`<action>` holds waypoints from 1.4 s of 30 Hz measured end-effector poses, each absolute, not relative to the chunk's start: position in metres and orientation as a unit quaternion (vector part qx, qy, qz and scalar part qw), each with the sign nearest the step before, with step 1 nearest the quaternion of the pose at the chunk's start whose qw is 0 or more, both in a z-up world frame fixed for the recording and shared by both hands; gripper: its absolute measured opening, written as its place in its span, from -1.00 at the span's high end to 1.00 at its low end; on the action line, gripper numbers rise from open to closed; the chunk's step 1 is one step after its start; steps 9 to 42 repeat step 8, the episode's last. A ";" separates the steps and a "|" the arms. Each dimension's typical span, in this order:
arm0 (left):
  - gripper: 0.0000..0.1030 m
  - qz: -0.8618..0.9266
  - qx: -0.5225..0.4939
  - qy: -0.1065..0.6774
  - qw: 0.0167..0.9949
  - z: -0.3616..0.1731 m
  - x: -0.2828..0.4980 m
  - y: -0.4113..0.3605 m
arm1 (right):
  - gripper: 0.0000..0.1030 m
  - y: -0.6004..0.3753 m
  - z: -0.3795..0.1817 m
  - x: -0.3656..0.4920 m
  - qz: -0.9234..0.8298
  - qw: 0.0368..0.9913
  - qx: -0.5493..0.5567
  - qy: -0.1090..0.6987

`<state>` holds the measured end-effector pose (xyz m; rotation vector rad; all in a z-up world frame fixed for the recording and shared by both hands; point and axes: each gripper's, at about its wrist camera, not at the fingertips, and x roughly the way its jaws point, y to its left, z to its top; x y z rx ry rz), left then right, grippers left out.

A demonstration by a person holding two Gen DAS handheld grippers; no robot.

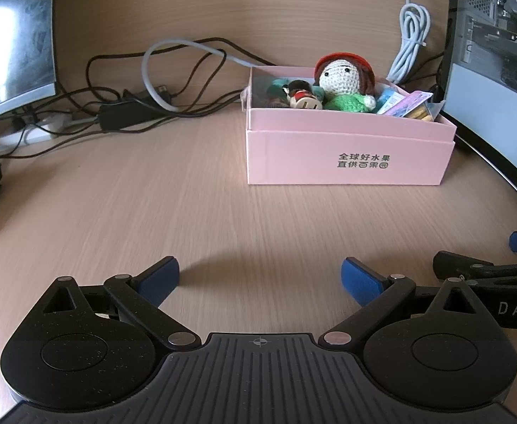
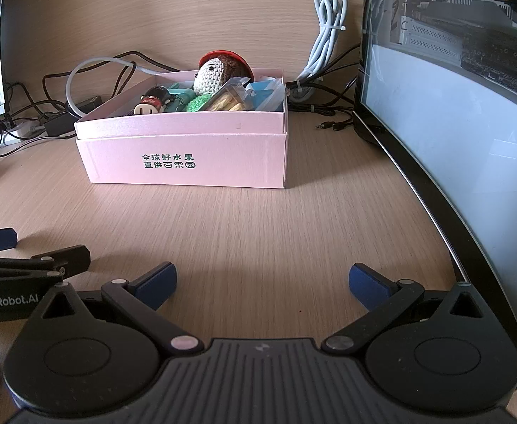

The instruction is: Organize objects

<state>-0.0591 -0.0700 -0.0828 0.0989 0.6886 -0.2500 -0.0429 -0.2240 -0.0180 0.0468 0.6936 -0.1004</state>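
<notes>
From the left wrist view, the left gripper hovers low over the pale wood-grain desk with its 2 blue-padded fingers spread wide and nothing between them. The pink cardboard box stands ahead and to the right, well apart, already holding a crocheted doll with a red hat and green body, a small wooden figure with black hair and clear packets of snacks. No loose object shows on the bare desk, so the sorting looks nearly or fully done; a good next move would be to check around the box before reaching, and to keep clear of the tangle of black and grey cables behind. The box front carries 2 lines of dark green Chinese print, 全球好水果 over 直供百果园, and the neighbouring tool shows "DAS". From the right wrist view, the right gripper is likewise spread and empty, near the same box, which sits ahead and slightly left beside a black-framed monitor. The other tool's body reads "GenRobot.AI".
</notes>
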 end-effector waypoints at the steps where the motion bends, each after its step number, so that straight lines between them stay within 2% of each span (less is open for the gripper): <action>1: -0.96 -0.121 0.049 0.337 0.933 -0.083 -0.060 -0.070 | -1.00 -0.224 -0.018 -0.043 -0.049 0.939 0.023 0.340; 42: -0.97 -0.120 0.049 0.336 0.933 -0.083 -0.060 -0.070 | -1.00 -0.224 -0.018 -0.043 -0.049 0.939 0.023 0.340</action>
